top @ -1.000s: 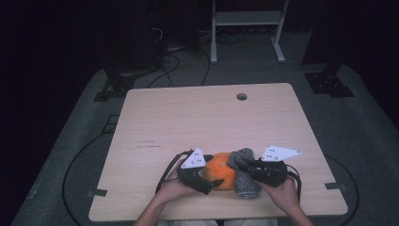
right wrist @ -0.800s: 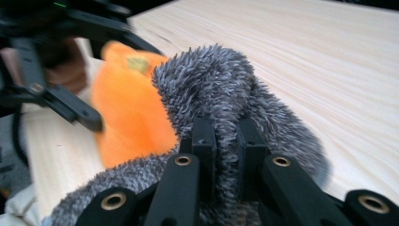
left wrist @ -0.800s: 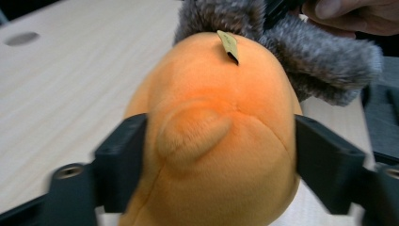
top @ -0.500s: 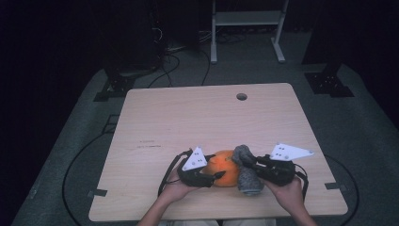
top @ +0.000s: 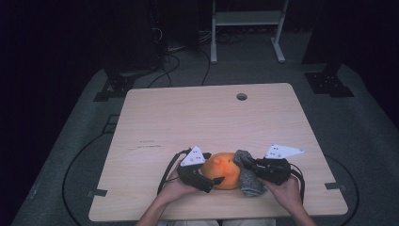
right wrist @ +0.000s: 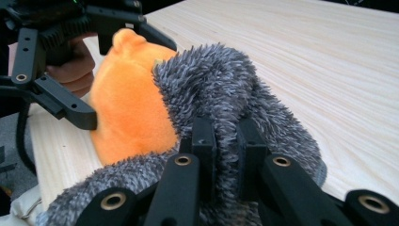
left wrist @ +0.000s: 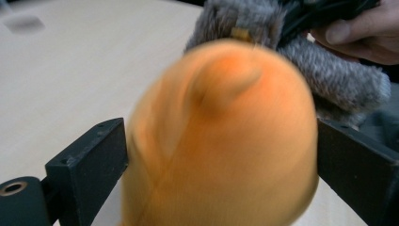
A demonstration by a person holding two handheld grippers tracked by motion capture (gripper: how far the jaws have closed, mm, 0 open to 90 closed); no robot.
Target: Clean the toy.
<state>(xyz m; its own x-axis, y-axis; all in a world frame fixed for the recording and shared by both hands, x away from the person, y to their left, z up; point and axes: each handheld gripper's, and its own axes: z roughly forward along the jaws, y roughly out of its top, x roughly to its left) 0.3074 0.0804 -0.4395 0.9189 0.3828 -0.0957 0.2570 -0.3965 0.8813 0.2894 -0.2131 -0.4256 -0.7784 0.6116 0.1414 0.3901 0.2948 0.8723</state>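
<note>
A: Orange plush (top: 223, 170), where is it now?

B: At the counter's (top: 207, 122) near edge, midway along it, between both tools. The left hand-held gripper (top: 212, 178) has just been opening; its jaws stand wide on either side of the plush, seemingly no longer squeezing it.

A: And the grey furry cover (top: 248, 176)?

B: The right hand-held gripper (top: 246, 164) is clamped tight on it, against the plush's right side. Compared with a second ago, the cover has drawn slightly rightward, so peeling it off looks underway.
</note>
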